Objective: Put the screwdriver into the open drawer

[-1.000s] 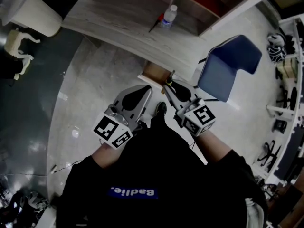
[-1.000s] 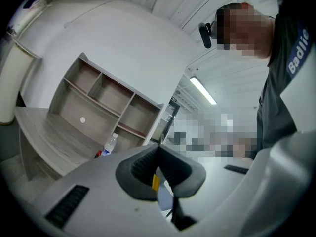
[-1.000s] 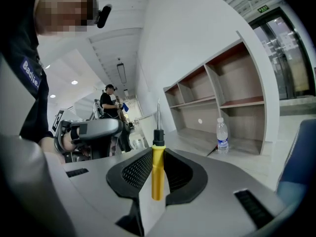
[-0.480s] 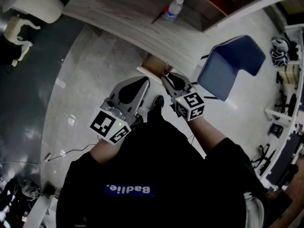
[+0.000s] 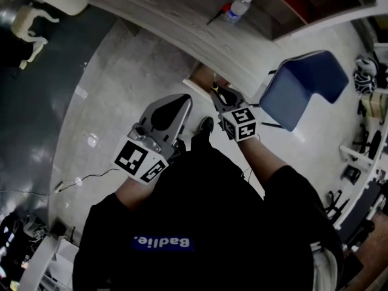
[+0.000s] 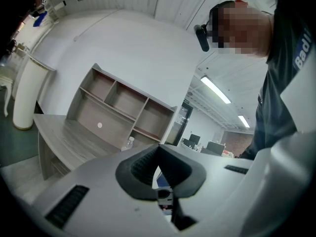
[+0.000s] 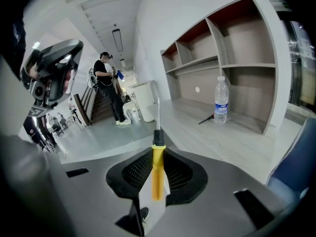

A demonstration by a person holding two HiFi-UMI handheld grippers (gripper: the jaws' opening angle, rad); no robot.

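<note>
Head view: the right gripper (image 5: 216, 90) was clamped on the screwdriver (image 5: 214, 87), of which only a speck of yellow handle showed at the jaw tips. It hung over the open drawer (image 5: 200, 76) under the desk (image 5: 163, 11). The gripper covered part of the drawer, so its inside could not be made out. The left gripper (image 5: 184, 99) was level beside it, jaws together. White lettering on the dark shirt (image 5: 165, 243) read roughly "Badlie". The bottle (image 5: 240, 8) label was too small to read.

Left gripper view: the left gripper (image 6: 158, 148) had its pads (image 6: 140, 169) meeting at the tips with nothing between them. The letters "Bad" on the shirt (image 6: 301, 58) were cut off by the frame edge.

Right gripper view: the right gripper (image 7: 157, 154) pressed both pads on the screwdriver (image 7: 157, 172), on its yellow handle, with the metal shaft projecting past the tips. The bottle (image 7: 220, 100) stood on the desk (image 7: 212, 142) with a small dark tool (image 7: 206, 119) just beside it. The label was unreadable, and the drawer was out of sight.
</note>
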